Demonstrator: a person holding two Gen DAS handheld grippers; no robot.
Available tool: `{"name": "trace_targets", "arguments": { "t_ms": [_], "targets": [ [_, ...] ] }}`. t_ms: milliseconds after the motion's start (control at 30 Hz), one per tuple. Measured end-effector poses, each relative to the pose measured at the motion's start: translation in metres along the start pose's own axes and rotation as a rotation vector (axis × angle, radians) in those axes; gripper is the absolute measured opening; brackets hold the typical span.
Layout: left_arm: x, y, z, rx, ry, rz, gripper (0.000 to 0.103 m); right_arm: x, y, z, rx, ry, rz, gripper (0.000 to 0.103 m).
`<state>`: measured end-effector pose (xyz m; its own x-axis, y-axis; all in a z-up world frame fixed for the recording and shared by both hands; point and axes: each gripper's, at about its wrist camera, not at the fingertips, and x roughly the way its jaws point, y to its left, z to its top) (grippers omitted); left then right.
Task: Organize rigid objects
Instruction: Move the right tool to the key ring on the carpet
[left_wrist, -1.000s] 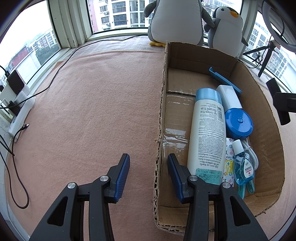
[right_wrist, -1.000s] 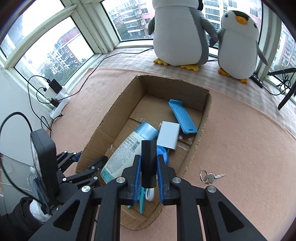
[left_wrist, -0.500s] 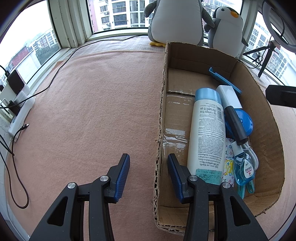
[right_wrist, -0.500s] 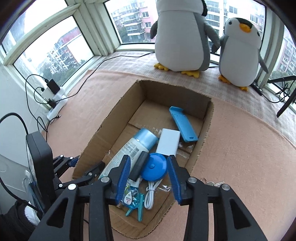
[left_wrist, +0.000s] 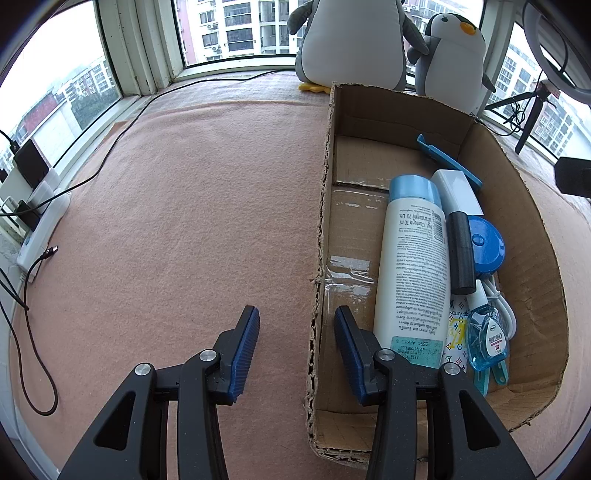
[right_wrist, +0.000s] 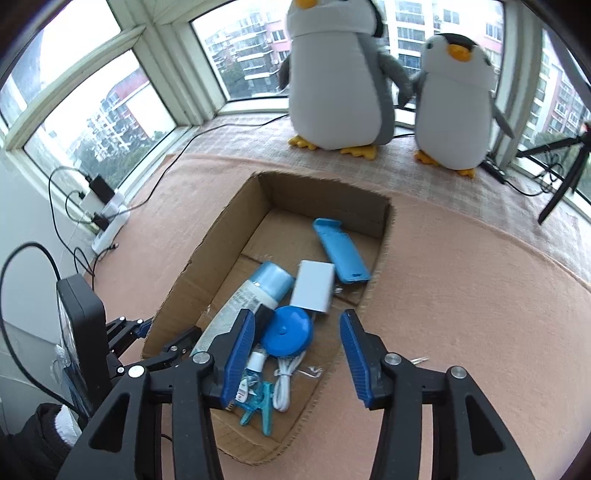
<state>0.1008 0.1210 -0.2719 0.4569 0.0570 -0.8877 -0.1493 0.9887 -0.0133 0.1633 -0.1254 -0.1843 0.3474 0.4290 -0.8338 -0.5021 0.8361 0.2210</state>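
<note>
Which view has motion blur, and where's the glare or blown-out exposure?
Right wrist view: the two plush penguins are smeared and soft, and the window panes are overexposed. Left wrist view: sharp throughout, sky through the left window blown white, glare on the clear tape on the cardboard box floor. Both views: strong fisheye bending at the edges.

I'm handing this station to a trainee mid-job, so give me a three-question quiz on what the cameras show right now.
1. True or false: the right tool is shut on the black cylinder.
2. What lies between the white bottle and the round blue case? A) white charger B) black cylinder C) keys
3. Fill in: the left tool straddles the cardboard box's ____ wall.

Key: 1 false, both tools are open; 2 B; 3 left.
</note>
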Motion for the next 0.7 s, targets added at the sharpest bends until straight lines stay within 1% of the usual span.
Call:
{"name": "trace_targets", "arguments": {
  "t_ms": [133, 267, 300, 367, 467, 600, 667, 700],
  "targets": [
    [0.0, 0.0, 0.0, 0.0, 0.0, 0.0, 0.046, -0.009, -0.029, -0.004, 0.059, -0.003, -0.035, 0.045],
    [0.0, 0.0, 0.0, 0.001, 0.0, 0.0, 0.046, -0.005, -0.062, -0.014, 0.127, 0.038, -0.059, 0.045],
    [0.0, 0.0, 0.0, 0.002, 0.0, 0.0, 0.046, -0.002, -0.068, -0.018, 0.126, 0.049, -0.067, 0.045],
    [0.0, 0.0, 0.0, 0.002, 0.0, 0.001, 0.046, 0.005, -0.073, -0.026, 0.099, 0.07, -0.086, 0.045],
    [0.0, 0.0, 0.0, 0.002, 0.0, 0.001, 0.046, 0.013, -0.075, -0.038, 0.058, 0.097, -0.075, 0.045],
    [0.0, 0.0, 0.0, 0.002, 0.0, 0.001, 0.046, 0.024, -0.064, -0.053, -0.051, 0.12, -0.091, 0.044],
    [0.0, 0.0, 0.0, 0.002, 0.0, 0.001, 0.046, 0.029, -0.061, -0.057, -0.079, 0.137, -0.094, 0.039],
    [0.0, 0.0, 0.0, 0.001, 0.0, 0.001, 0.046, 0.032, -0.06, -0.059, -0.087, 0.145, -0.095, 0.038]
  ]
}}
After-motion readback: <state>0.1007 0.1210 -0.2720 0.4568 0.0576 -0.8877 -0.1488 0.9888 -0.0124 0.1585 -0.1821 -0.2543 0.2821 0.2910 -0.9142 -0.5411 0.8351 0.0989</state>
